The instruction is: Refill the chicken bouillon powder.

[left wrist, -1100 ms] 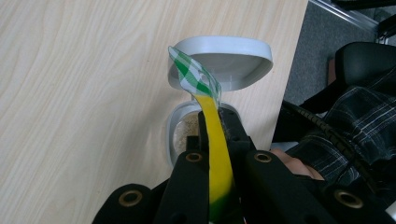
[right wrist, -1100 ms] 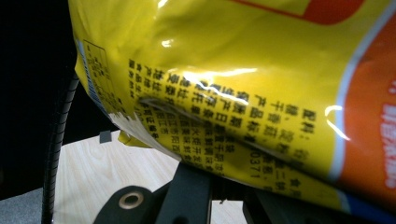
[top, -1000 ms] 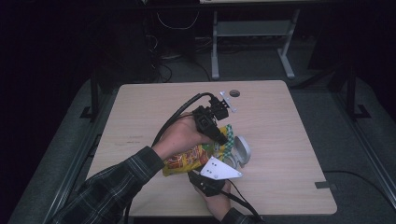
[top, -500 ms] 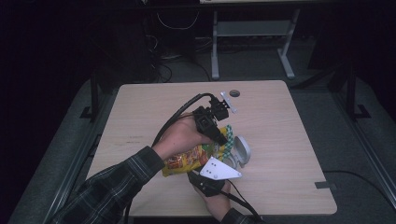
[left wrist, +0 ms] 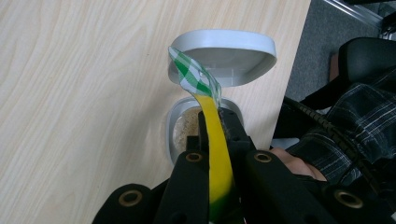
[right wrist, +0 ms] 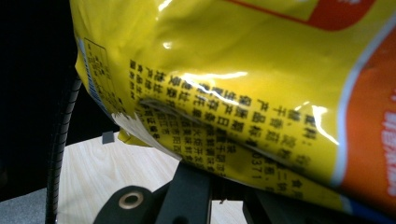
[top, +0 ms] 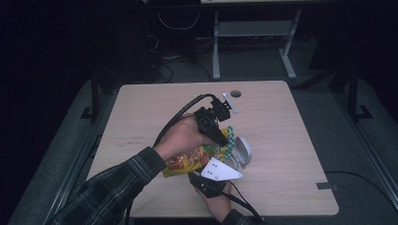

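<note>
Snack bag (top: 190, 159), yellow and orange, hangs between our two grippers above the near half of the table (top: 291, 140), and against the pictures from a second and half a second ago almost nothing has shifted: bag, arms and container sit where they did. We read that as a steady pouring hold rather than a carry.

Our left gripper (left wrist: 215, 122) is clamped on the bag's thin yellow edge, with the green-checked corner (left wrist: 192, 77) curling over just past the jaw tips. Our right gripper (top: 211, 180) comes in under the bag from the near side; in its own view the printed foil (right wrist: 243, 93) lies across the jaws, so we cannot tell whether they grip it.

Directly below the checked corner stands the small grey container (left wrist: 177, 135), lid (left wrist: 224, 53) hinged back, pale grains inside. We judge the filling under way.
</note>
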A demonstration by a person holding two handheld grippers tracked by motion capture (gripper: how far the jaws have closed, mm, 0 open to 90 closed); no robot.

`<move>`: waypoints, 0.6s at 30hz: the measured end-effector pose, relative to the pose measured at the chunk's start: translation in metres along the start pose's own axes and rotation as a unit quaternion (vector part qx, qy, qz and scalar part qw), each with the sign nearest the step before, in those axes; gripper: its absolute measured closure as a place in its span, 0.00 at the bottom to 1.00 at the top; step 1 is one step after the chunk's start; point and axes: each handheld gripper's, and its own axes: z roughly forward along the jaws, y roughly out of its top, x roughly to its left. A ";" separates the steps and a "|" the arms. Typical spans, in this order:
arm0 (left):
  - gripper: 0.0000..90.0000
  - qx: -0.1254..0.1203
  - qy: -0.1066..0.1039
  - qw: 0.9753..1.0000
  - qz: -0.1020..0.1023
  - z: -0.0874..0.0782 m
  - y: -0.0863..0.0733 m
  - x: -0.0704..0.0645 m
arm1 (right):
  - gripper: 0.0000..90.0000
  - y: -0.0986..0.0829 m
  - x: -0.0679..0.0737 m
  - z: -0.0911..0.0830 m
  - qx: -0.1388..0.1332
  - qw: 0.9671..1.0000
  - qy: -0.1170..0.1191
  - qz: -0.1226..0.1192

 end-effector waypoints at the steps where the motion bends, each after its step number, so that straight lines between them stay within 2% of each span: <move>1: 1.00 0.000 0.000 1.000 0.000 0.000 0.000 0.000 | 1.00 0.000 0.000 0.000 0.000 1.000 0.000 0.000; 18: 1.00 -0.001 0.002 1.000 0.003 -0.001 0.004 -0.001 | 1.00 0.002 -0.003 -0.001 -0.004 1.000 -0.003 0.000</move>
